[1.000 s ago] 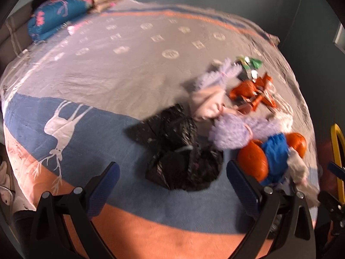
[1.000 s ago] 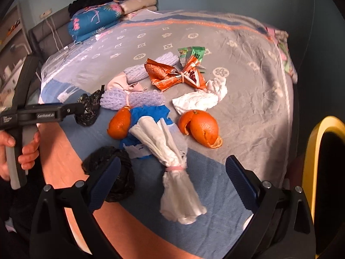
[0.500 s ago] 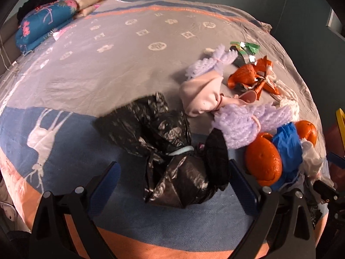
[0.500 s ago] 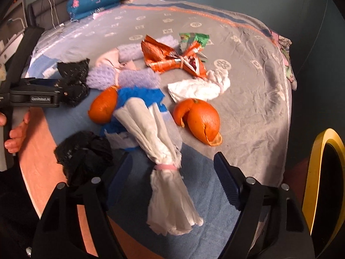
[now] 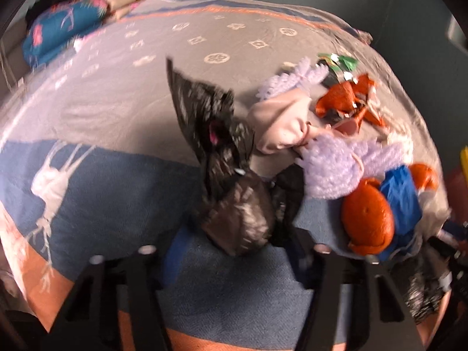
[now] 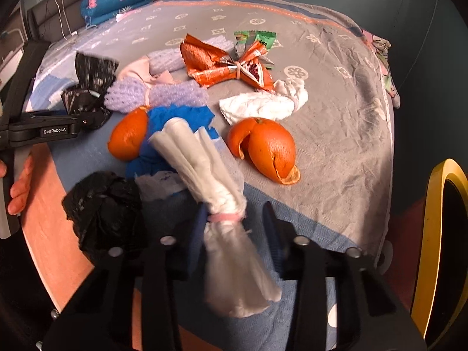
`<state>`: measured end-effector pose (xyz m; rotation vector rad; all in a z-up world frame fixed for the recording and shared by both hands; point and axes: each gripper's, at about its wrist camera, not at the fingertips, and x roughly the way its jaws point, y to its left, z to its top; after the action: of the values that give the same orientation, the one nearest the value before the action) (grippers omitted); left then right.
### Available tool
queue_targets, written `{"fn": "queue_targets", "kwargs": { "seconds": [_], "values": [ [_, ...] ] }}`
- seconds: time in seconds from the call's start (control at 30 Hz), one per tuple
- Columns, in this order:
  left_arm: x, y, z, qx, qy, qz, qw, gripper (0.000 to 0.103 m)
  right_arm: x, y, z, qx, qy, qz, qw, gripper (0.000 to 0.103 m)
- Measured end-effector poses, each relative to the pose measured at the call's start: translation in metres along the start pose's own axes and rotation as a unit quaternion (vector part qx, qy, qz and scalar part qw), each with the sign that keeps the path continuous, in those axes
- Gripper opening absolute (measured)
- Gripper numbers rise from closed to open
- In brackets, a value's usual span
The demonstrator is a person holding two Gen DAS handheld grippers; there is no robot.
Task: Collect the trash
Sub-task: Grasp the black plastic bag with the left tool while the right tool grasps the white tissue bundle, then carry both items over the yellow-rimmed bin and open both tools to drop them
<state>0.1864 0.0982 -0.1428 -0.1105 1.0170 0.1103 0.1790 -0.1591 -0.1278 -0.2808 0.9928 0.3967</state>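
Both jaws, wide a sec ago, are closing: L gripper [image 5: 234, 242] on black bag [image 5: 234, 199], R gripper [image 6: 234, 228] round white tissue bundle [image 6: 216, 193]. Pickup is begun.

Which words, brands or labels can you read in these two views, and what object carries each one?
"GenRobot.AI": white print on the black body of the left hand-held gripper, seen in the right wrist view.
Green snack wrapper: carries dark print, too small and creased to read.
Orange snack wrapper: printing too crumpled to read.
Left wrist view: no legible text; the picture is blurred.
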Motion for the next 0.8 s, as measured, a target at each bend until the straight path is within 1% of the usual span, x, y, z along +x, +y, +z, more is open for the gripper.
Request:
{"fn": "queue_targets", "kwargs": {
  "seconds": [0.03,0.1,0.2,0.3,0.33,0.37,0.43,0.5,0.63,0.8],
  "values": [
    [-0.001,-0.004,-0.001,0.01,-0.003,0.005,0.9999,0.036,0.0,-0.002,0.0,0.009,0.004,0.002,1.0,0.022],
    [-0.003,-0.006,-0.002,0.015,-0.008,0.01,0.9998,0.03,-0.004,-0.008,0.001,0.026,0.003,0.016,1.0,0.02],
    [-0.003,-0.002,0.0,0.008,-0.01,0.007,0.9999,0.026,-0.012,-0.013,0.002,0.04,-0.004,0.031,0.999,0.018],
    [-0.008,0.009,0.001,-0.023,-0.016,-0.02,0.9994,0.024,-0.019,-0.018,0.001,0.051,-0.012,0.045,0.998,0.017],
    [-0.013,0.015,0.003,-0.04,-0.023,-0.04,0.9981,0.024,-0.024,-0.02,0.002,0.056,-0.016,0.057,0.997,0.017],
    [-0.015,0.019,0.003,-0.049,-0.027,-0.052,0.9971,0.024,-0.027,-0.02,0.001,0.058,-0.02,0.062,0.996,0.017],
    [-0.023,0.027,0.004,-0.071,-0.043,-0.073,0.9939,0.024,-0.036,-0.023,0.001,0.065,-0.032,0.075,0.995,0.016],
    [-0.032,0.033,0.006,-0.084,-0.061,-0.086,0.9909,0.024,-0.045,-0.026,0.001,0.071,-0.041,0.086,0.993,0.017],
    [-0.046,0.037,0.002,-0.094,-0.08,-0.108,0.9864,0.024,-0.062,-0.031,-0.001,0.086,-0.059,0.11,0.988,0.017],
    [-0.061,0.03,-0.006,-0.08,-0.098,-0.112,0.9856,0.024,-0.084,-0.041,-0.002,0.103,-0.085,0.132,0.982,0.017]
  ]
}}
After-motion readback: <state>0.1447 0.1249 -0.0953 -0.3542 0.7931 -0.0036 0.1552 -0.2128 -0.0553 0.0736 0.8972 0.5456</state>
